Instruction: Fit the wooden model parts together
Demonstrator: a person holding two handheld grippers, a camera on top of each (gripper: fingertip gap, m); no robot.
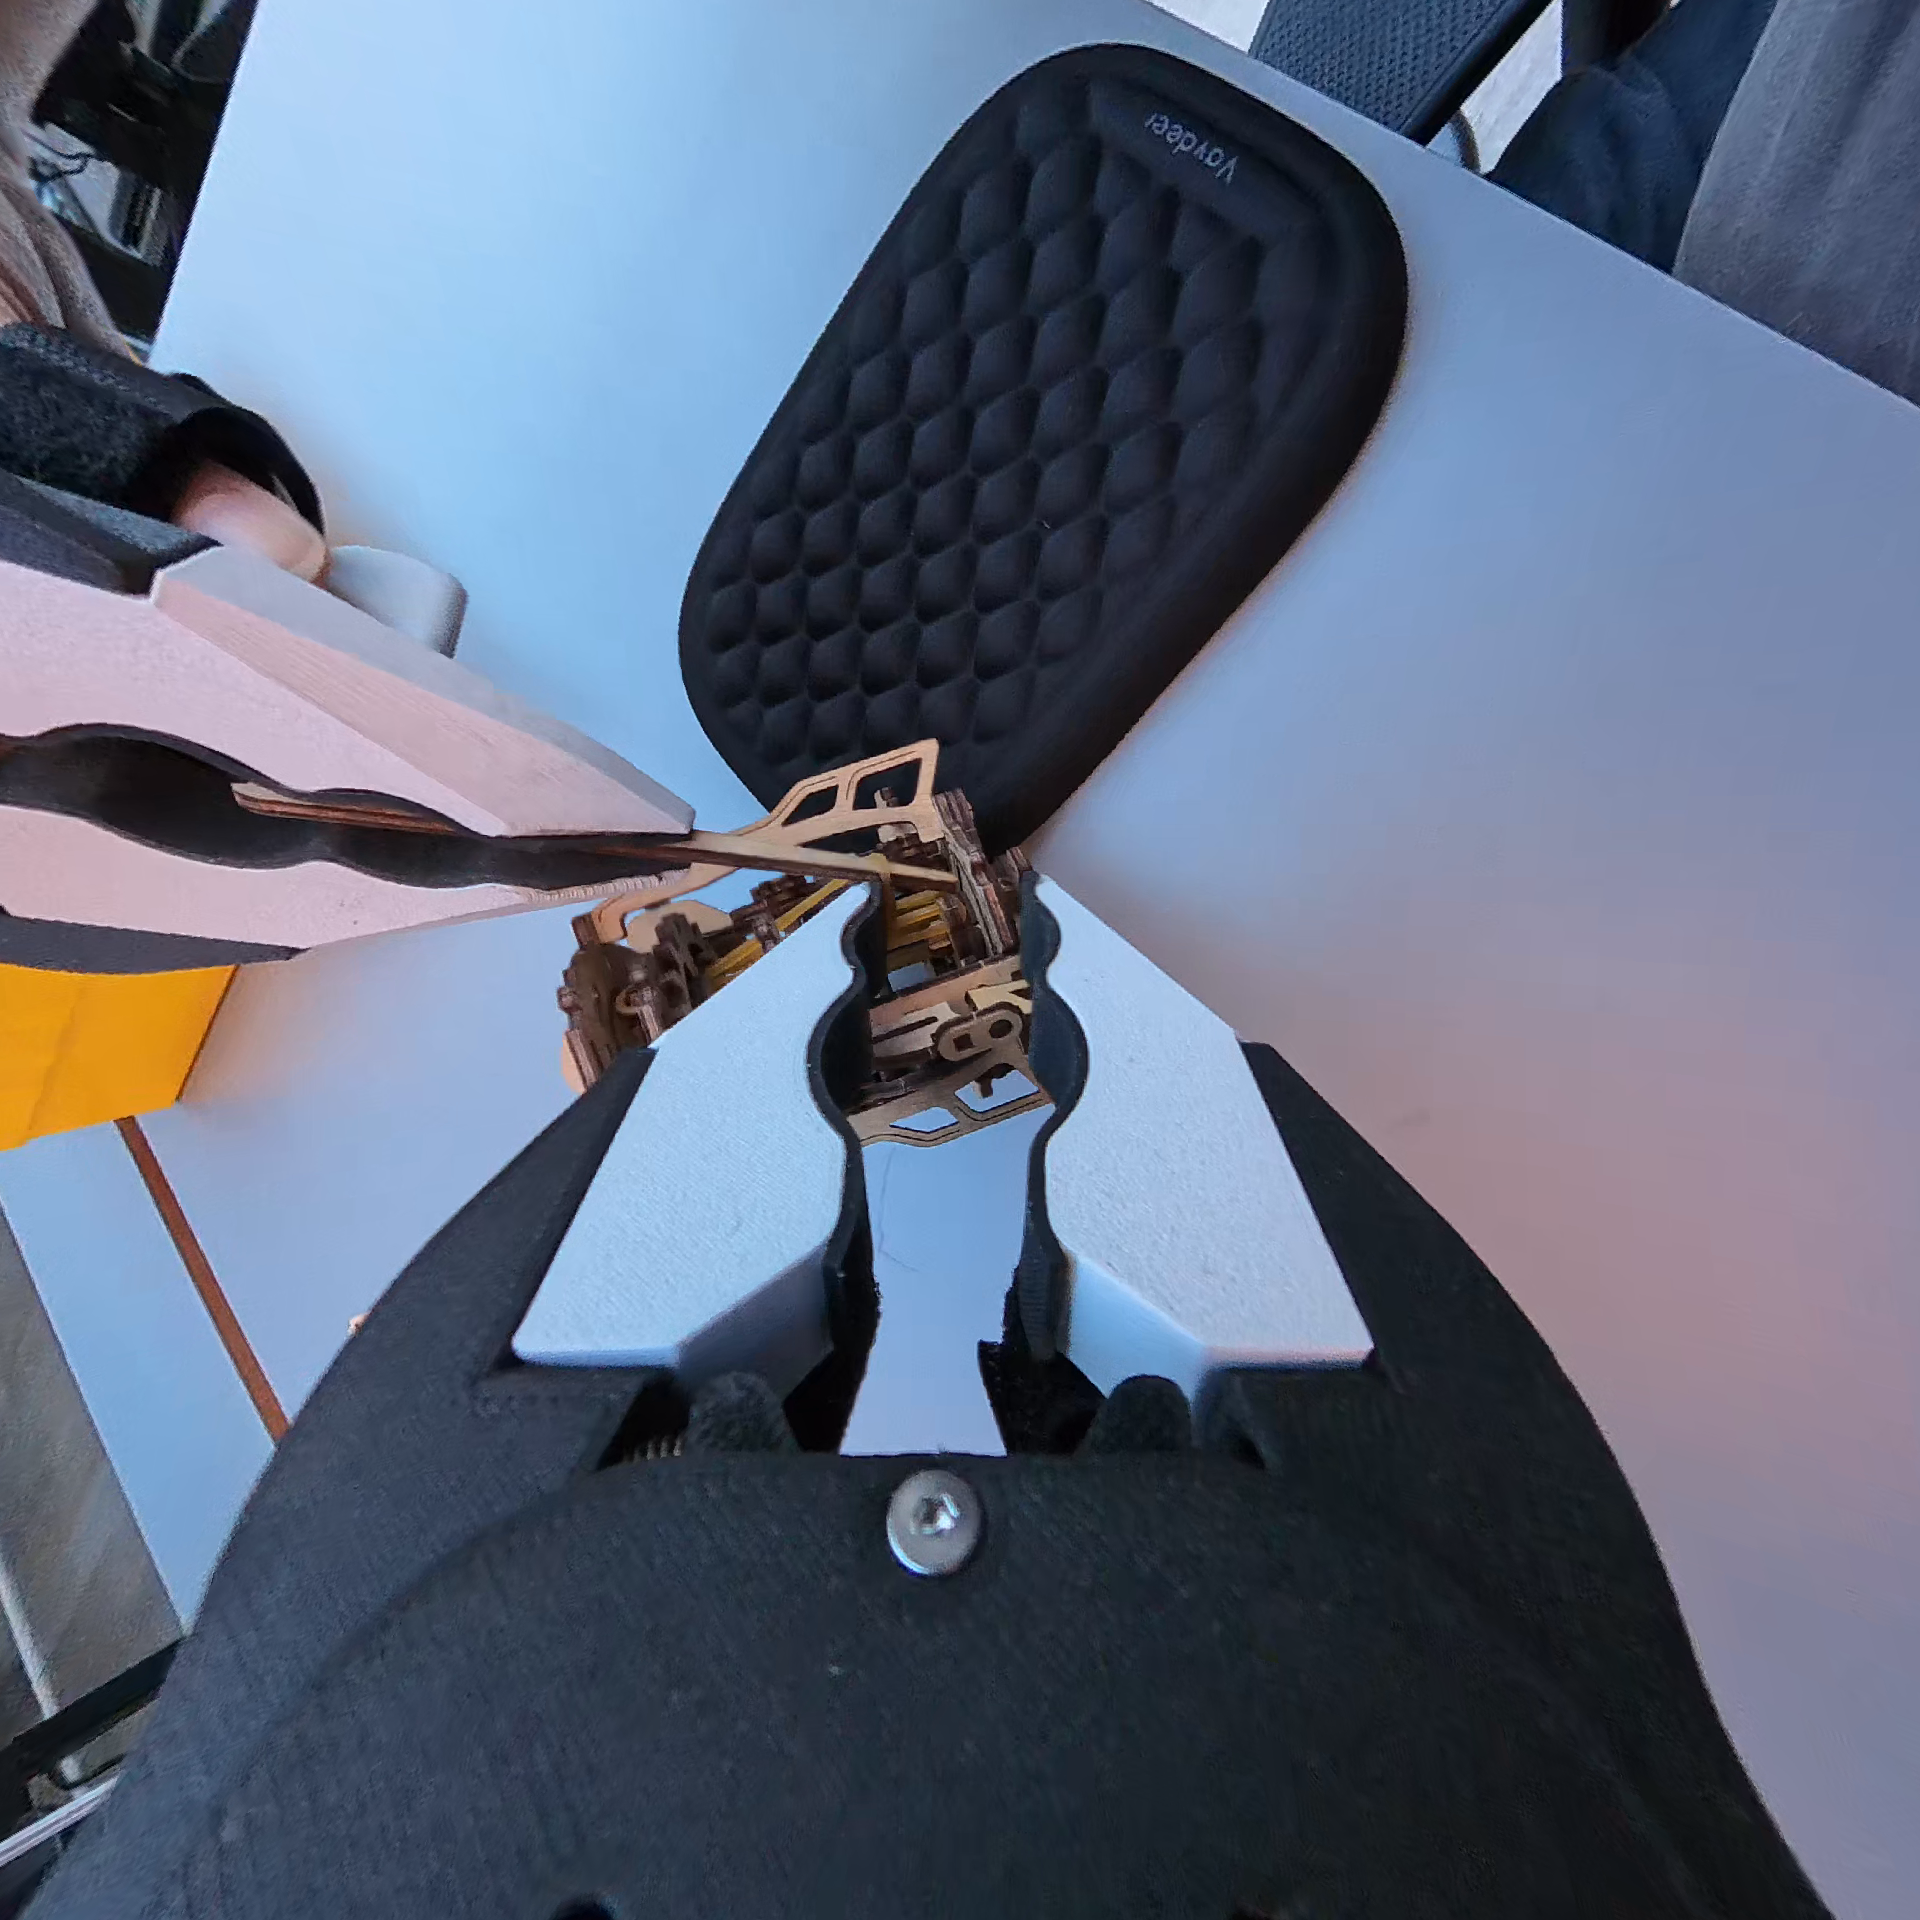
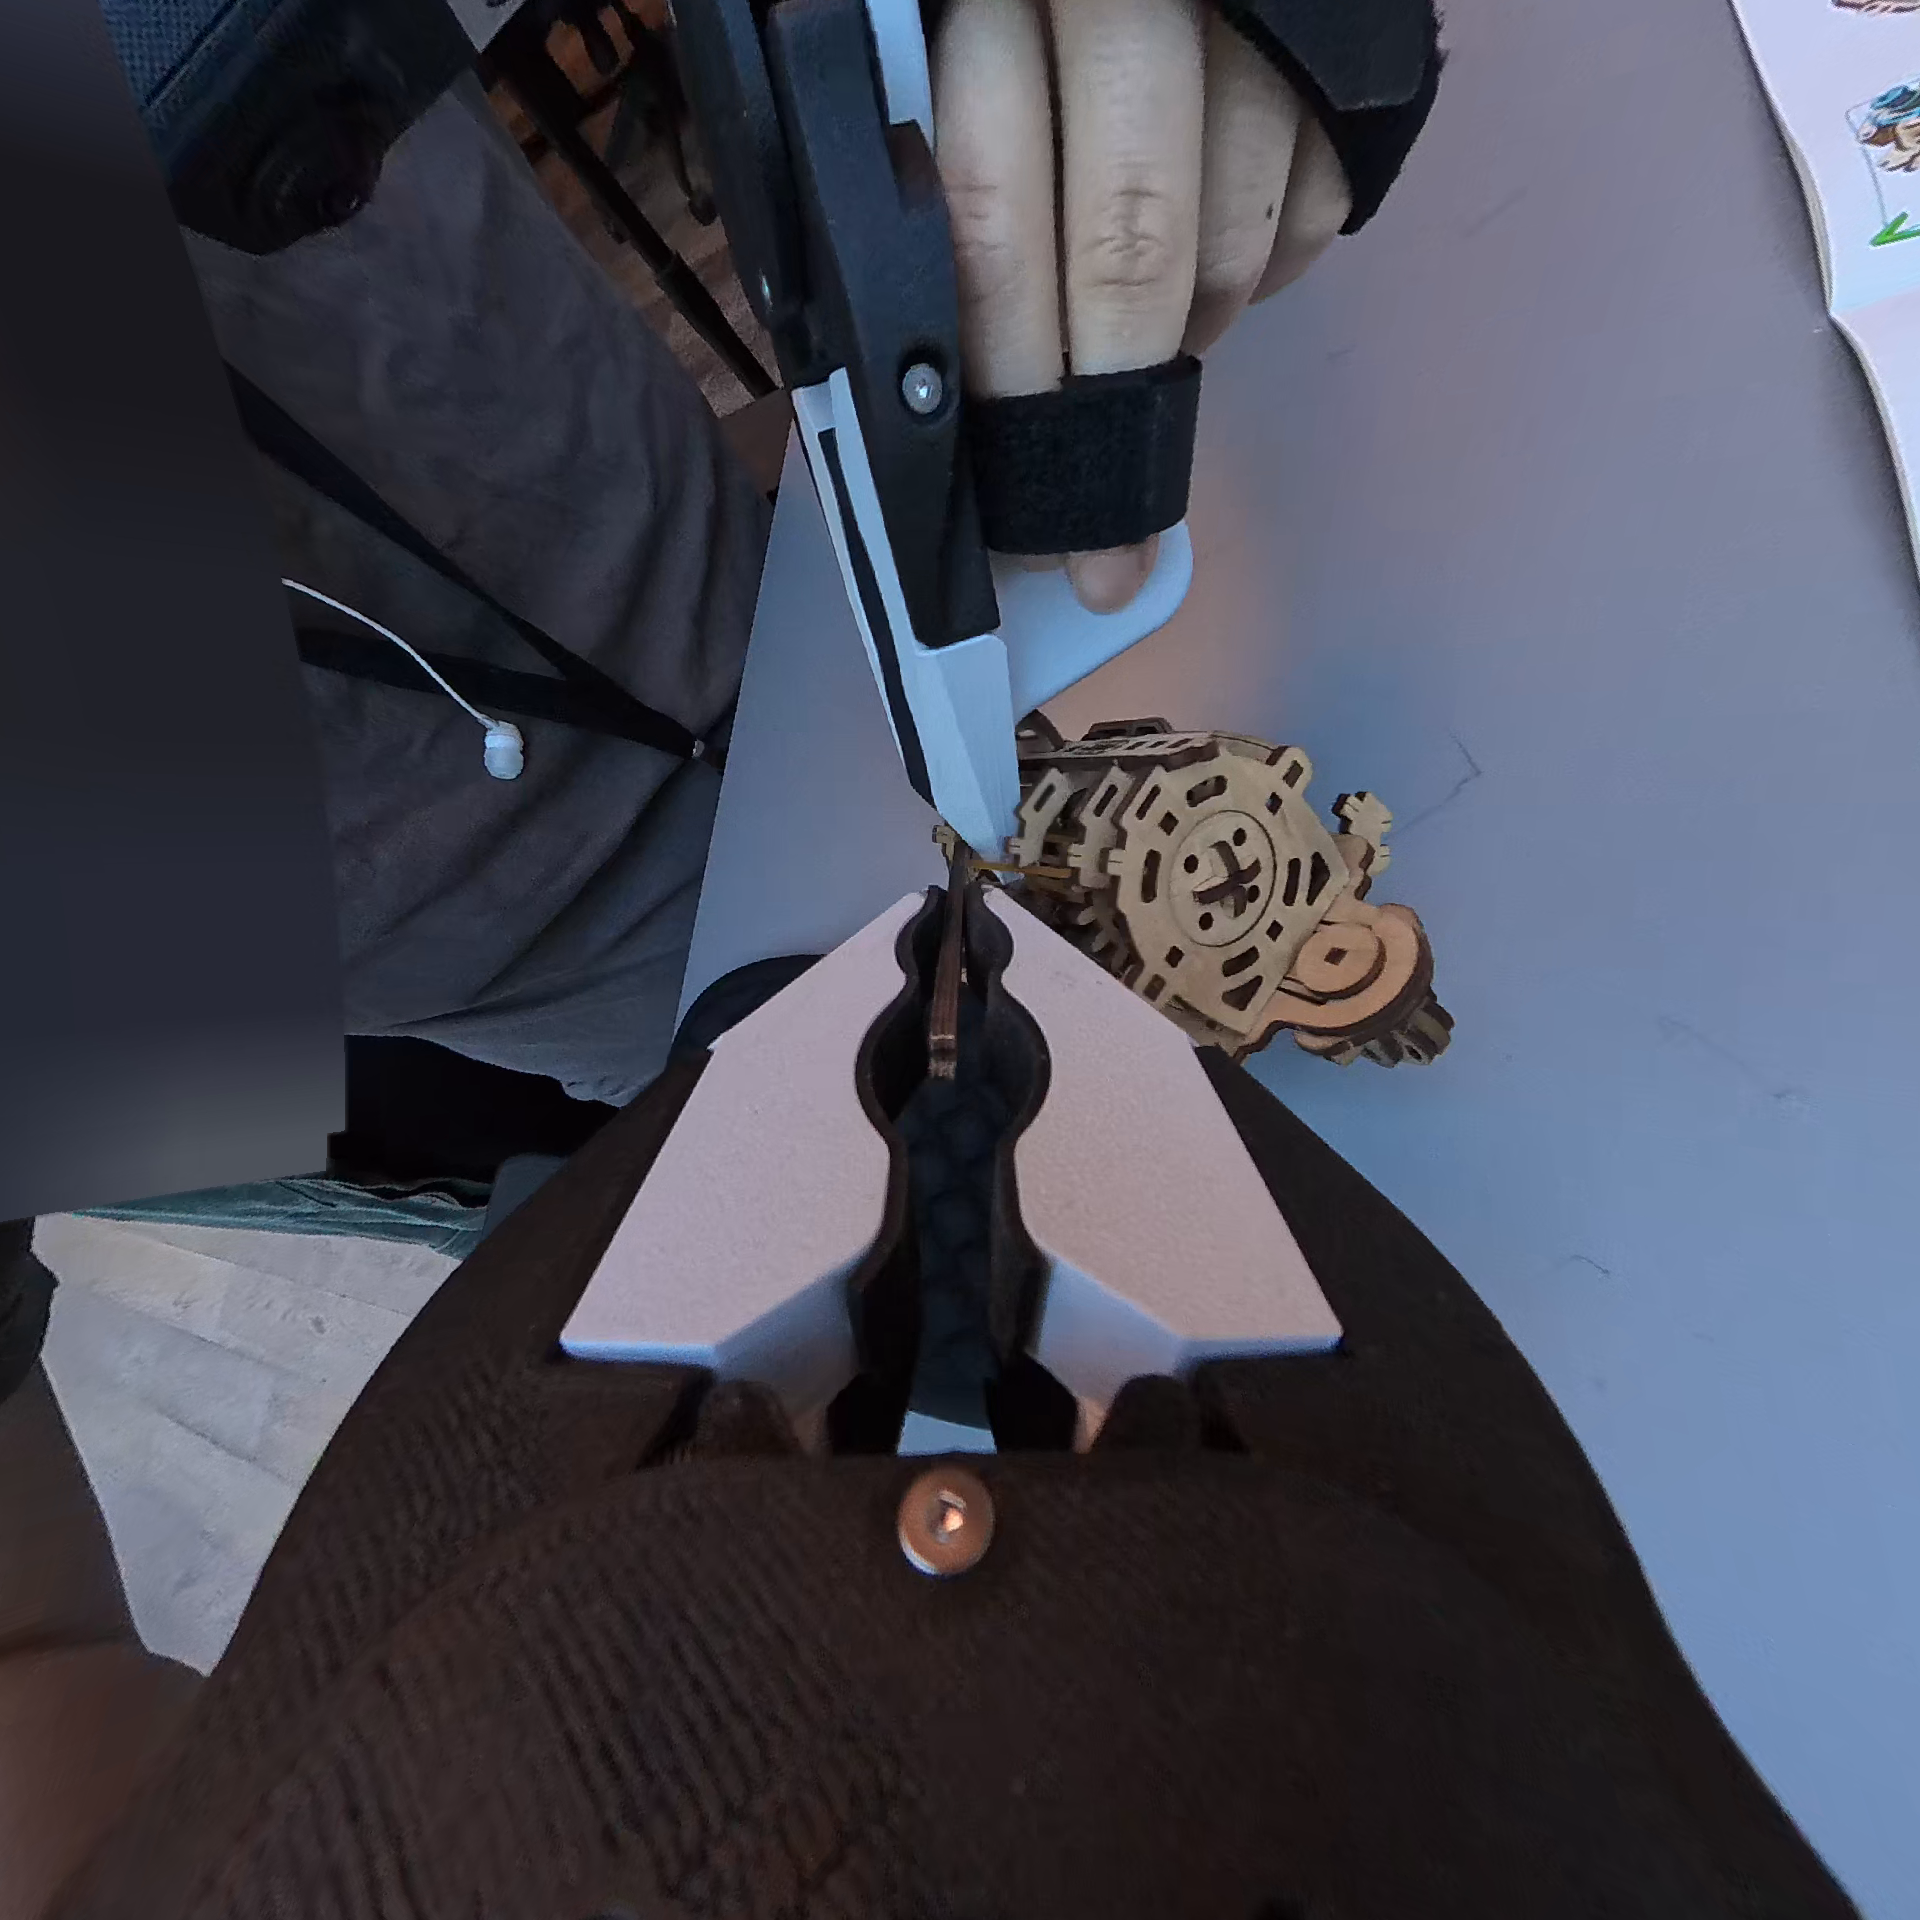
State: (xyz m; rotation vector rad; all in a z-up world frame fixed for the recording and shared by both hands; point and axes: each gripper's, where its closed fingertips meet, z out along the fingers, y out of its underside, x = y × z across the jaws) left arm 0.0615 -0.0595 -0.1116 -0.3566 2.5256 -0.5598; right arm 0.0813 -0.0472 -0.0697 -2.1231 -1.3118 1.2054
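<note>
Both grippers closed: left (image 1: 951, 899) on wooden model (image 1: 935, 997), right (image 2: 954, 914) on flat panel (image 2: 943, 987) (edge-on).

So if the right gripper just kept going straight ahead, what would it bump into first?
Probably the left gripper, whose tips sit just beyond the flat wooden piece in the right gripper; depth is hard to judge.

A pale grey table (image 1: 499, 343) was seen carrying a black quilted pad (image 1: 1049, 436) at twelve o'clock. The wooden model (image 2: 1226, 894) rested on it, and a printed sheet (image 2: 1860, 156) lay at two o'clock.
</note>
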